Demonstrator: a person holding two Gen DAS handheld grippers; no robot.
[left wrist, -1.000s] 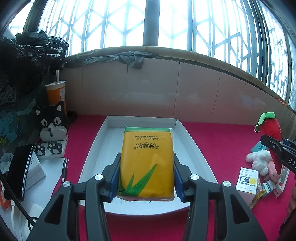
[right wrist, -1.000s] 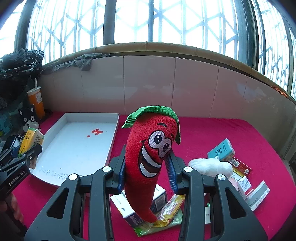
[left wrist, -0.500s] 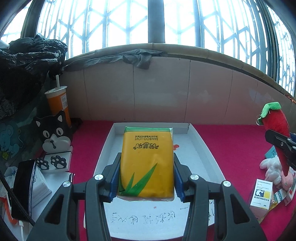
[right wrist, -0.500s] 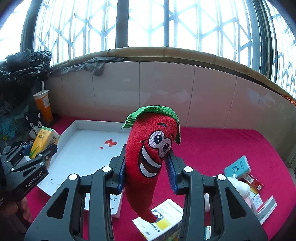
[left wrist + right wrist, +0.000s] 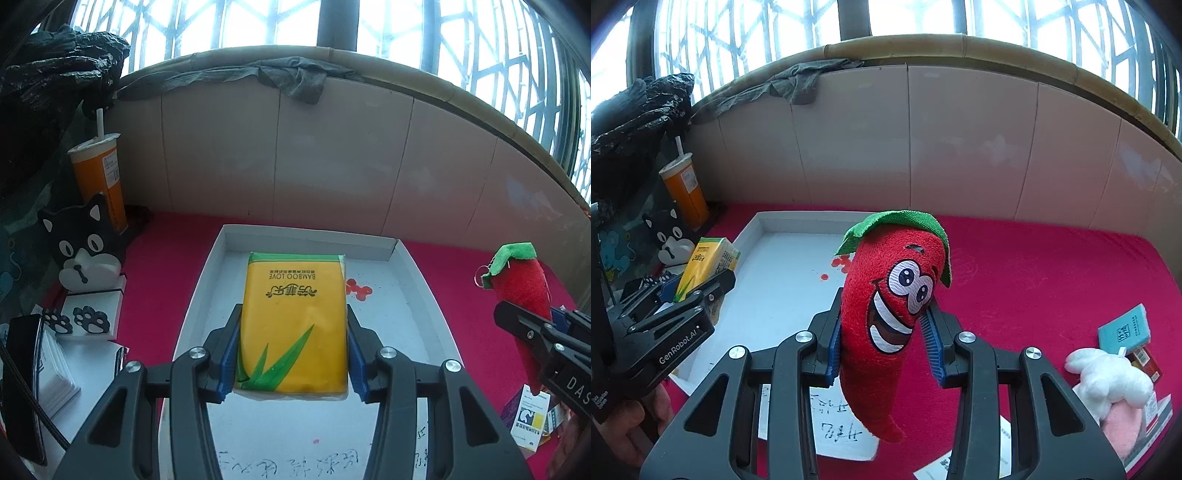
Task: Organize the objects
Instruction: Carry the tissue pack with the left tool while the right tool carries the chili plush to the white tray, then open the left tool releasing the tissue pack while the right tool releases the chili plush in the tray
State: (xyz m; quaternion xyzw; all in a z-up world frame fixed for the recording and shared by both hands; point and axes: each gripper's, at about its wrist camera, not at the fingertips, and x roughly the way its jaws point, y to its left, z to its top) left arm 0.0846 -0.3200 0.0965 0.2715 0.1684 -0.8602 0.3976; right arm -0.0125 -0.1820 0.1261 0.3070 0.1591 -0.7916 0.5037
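the left gripper (image 5: pixel 291 354) was clamped on a yellow tissue pack (image 5: pixel 293 321), its blue pads pressed against both long sides, holding it above the white tray (image 5: pixel 417 280). the right gripper (image 5: pixel 882 343) was closed narrowly around a red chili plush (image 5: pixel 886 314), which hung tail-down over the tray's near right edge. the risks: the soft pack could bulge or slip if the squeeze eased too early, and the plush, gripped only at mid-body, could swing or twist out. with both tools converging on one tray, they might knock each other. outward, on the red cloth (image 5: pixel 1034 266), lay a white plush (image 5: pixel 1108 380) beside a teal box (image 5: pixel 1124 326); an orange cup (image 5: pixel 101 177) stood left.
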